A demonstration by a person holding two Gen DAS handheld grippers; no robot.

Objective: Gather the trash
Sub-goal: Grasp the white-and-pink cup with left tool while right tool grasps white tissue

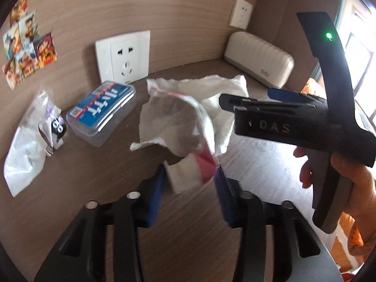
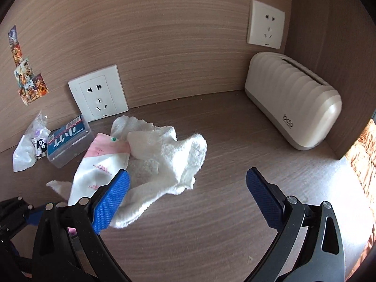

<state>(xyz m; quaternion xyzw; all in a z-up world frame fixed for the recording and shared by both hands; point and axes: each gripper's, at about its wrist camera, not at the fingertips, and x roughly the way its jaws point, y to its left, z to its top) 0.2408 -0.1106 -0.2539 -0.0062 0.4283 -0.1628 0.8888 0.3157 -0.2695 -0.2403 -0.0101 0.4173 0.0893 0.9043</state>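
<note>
I am watching my left gripper point(image 1: 190, 181) closing its blue pads on the pink-and-white packet point(image 1: 190, 174); the packet is sitting between the two pads, its lower end pinched there, though blur is keeping me from seeing the contact cleanly; from the right wrist view the packet point(image 2: 98, 164) is lying half under the tissue. My right gripper point(image 2: 188, 195) is hanging with its jaws well apart, nothing between them; its left pad point(image 2: 112, 197) is overlapping the edge of the tissue point(image 2: 164, 164) in the view, and I cannot tell whether it is touching; a hand point(image 1: 352, 178) is gripping its handle at the right of the left wrist view.

The tissue is lying crumpled on the desk point(image 2: 223, 211), draped over the packet and spreading toward the back wall. Left of it, a clear box point(image 1: 102, 112) with a blue label is resting flat, and just beside that a small plastic bag point(image 1: 25, 145) holding a black-and-white trinket is lying on the wood.

Farther back, a wall socket point(image 1: 123, 56) is sitting just above the desk behind the box; a ribbed cream tissue holder point(image 2: 293, 103) is standing in the far right corner, well apart from the tissue; a second socket point(image 2: 265, 24) is mounted above it; some stickers point(image 1: 25, 44) are showing on the wall at far left.
</note>
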